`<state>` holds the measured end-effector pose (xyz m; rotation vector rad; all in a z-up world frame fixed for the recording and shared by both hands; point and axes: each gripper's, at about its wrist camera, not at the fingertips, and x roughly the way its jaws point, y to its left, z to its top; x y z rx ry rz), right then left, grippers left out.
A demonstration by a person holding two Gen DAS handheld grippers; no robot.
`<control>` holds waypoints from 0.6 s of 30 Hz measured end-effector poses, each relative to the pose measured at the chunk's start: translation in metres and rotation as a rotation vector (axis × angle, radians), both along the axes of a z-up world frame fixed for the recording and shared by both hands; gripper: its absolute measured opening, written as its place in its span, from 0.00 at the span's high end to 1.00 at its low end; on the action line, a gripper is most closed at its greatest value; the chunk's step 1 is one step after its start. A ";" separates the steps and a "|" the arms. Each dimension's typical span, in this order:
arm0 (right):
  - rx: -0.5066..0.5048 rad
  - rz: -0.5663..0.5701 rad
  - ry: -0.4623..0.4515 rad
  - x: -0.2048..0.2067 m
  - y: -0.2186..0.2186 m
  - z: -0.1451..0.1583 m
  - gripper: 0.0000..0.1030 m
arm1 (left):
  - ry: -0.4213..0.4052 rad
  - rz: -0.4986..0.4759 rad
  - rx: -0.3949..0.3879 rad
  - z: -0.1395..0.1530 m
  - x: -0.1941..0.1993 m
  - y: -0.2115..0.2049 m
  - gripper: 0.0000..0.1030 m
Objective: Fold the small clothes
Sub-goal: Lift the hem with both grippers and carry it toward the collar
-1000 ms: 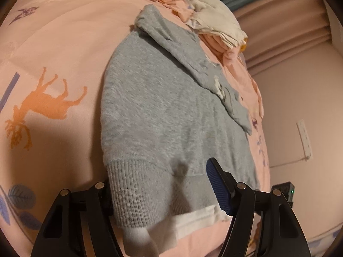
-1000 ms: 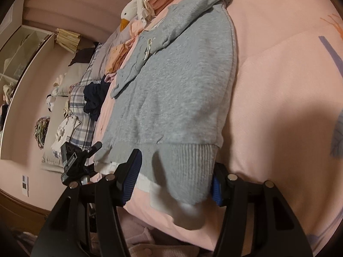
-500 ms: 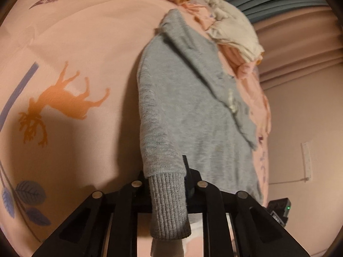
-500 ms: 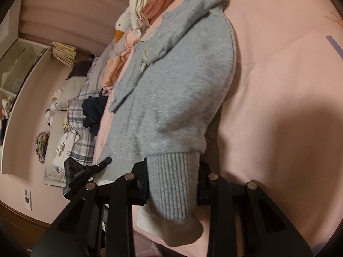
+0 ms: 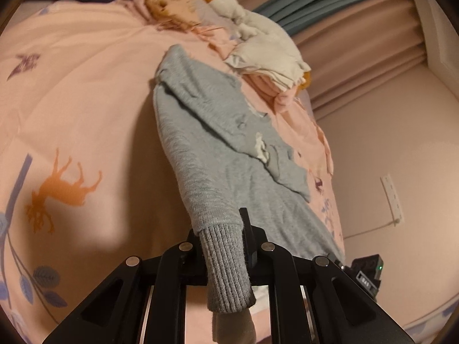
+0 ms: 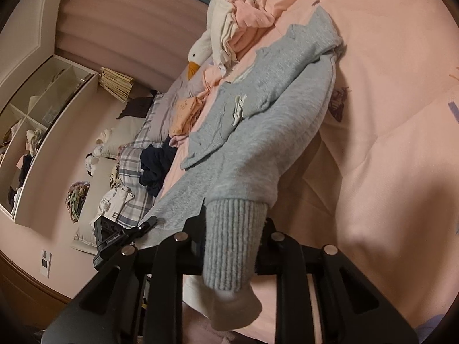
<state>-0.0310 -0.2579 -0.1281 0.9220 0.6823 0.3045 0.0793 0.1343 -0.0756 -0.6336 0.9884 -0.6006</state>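
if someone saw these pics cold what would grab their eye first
The small grey knit sweater stretched along the pink animal-print bedspread, its ribbed hem pinched in both the left gripper and the right gripper. Beyond it, a white plush goose lies among crumpled pink clothes.

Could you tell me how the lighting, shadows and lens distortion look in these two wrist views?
Left wrist view: warm dim light, a soft dark shadow on the pink bedspread beside the grey sweater, black corners from the fisheye. Right wrist view: the same warm cast, a broad shadow right of the grey sweater, the shelf and wall bowed strongly, and the stuffed goose slightly soft.
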 end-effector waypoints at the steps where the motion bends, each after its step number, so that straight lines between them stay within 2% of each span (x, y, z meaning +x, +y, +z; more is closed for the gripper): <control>1: 0.001 -0.002 -0.007 -0.001 -0.001 0.001 0.79 | -0.005 -0.002 0.001 0.001 0.000 -0.001 0.88; 4: -0.007 -0.005 -0.016 -0.003 -0.001 0.005 0.80 | -0.017 -0.006 0.002 0.003 0.001 -0.003 0.89; 10: -0.024 0.004 -0.085 -0.010 0.003 0.017 0.84 | -0.105 -0.046 0.004 0.017 -0.011 -0.009 0.90; 18: -0.036 0.008 -0.091 -0.021 0.000 0.027 0.84 | -0.118 -0.045 -0.025 0.030 -0.020 0.000 0.90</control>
